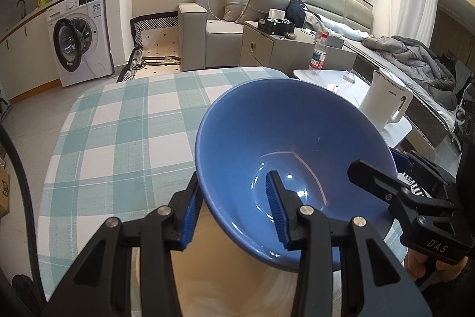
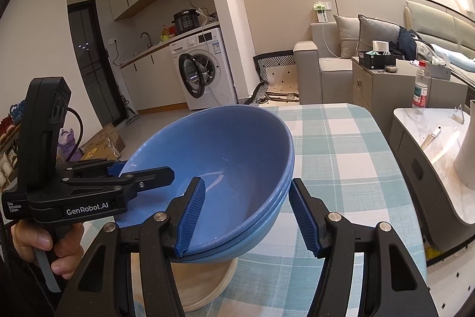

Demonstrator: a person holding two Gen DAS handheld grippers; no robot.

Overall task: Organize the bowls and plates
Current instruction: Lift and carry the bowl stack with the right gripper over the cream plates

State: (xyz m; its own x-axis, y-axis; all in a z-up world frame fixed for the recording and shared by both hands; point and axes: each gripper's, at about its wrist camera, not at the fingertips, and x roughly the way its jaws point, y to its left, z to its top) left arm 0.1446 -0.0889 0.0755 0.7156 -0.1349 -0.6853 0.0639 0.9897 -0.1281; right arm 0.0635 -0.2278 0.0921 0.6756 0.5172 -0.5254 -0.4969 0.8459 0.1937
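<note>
A stack of blue bowls [image 1: 276, 138] sits on a cream plate [image 1: 225, 275] on the checked tablecloth. In the right wrist view the bowls [image 2: 231, 147] show stacked rims. My left gripper [image 1: 234, 210] is open, its jaws straddling the near-left rim, one finger inside the top bowl and one outside. My right gripper [image 2: 249, 216] is open, its jaws straddling the right rim the same way. Each gripper shows in the other's view: the right gripper [image 1: 383, 171] at the far right rim, the left gripper [image 2: 142, 174] at the left rim.
The table [image 1: 118, 132] with teal checked cloth extends ahead. A white kettle [image 1: 386, 103] and a water bottle [image 1: 319, 54] stand on a marble side table [image 2: 439, 132] to the right. A washing machine [image 1: 80, 37], sofa and bed lie beyond.
</note>
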